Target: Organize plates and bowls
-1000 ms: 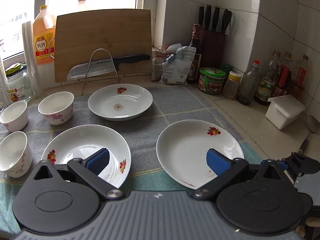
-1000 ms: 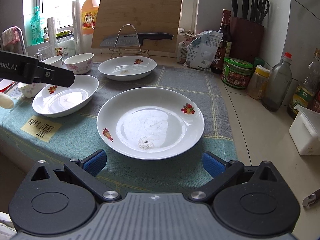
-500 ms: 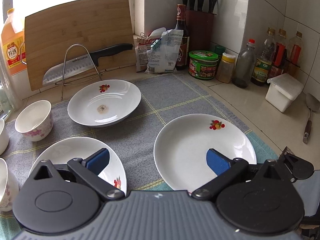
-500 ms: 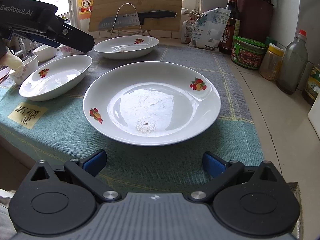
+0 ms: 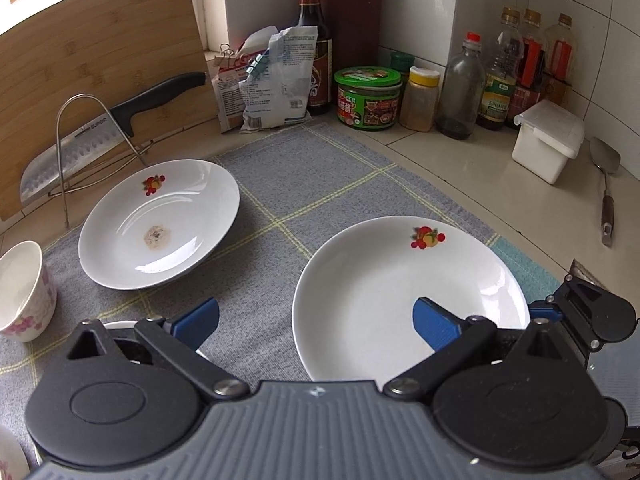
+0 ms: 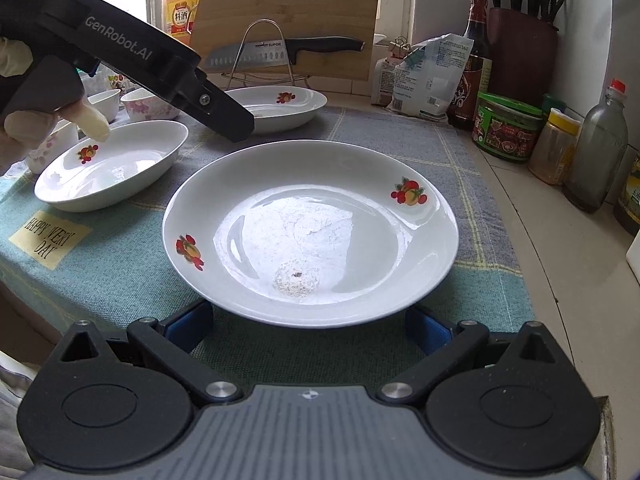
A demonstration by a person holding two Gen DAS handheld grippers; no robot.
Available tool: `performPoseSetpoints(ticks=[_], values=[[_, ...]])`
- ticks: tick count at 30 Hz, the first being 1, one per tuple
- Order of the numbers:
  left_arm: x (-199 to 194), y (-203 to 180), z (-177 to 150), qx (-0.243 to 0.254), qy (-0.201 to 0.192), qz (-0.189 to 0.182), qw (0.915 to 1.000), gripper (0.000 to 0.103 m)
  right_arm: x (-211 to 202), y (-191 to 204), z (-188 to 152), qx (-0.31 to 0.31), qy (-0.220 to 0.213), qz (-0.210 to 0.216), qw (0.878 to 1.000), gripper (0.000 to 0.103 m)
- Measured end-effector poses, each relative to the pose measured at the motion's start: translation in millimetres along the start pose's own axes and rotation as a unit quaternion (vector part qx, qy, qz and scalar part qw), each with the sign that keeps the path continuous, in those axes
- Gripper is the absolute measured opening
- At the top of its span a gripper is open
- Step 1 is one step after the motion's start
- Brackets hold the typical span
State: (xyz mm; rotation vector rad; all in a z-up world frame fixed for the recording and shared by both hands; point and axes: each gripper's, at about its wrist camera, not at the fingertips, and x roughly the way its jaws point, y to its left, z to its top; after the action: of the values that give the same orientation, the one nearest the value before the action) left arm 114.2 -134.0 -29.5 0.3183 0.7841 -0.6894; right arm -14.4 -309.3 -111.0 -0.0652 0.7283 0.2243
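Both jaws spread wide. Right gripper (image 6: 308, 330) sat low by the near plate (image 6: 312, 224). Might have slipped, hit the worktop (image 6: 560, 248) and cracked.

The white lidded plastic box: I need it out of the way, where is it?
In the left wrist view the white lidded plastic box sits at the right on the bare counter, in front of the sauce bottles, beside the metal spatula.
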Motion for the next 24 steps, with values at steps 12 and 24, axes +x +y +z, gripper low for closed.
performPoseSetpoints(ticks=[12,24], values=[[46,1,20,0.060,0.057,-0.076,0.9937,0.099,5,-5,3,-0.015,-0.003,0.017,1.000,0.103],[79,4,34,0.091,0.123,-0.141,0.9781,0.083,10,-13,11,-0.034,0.010,0.037,0.999,0.103]])
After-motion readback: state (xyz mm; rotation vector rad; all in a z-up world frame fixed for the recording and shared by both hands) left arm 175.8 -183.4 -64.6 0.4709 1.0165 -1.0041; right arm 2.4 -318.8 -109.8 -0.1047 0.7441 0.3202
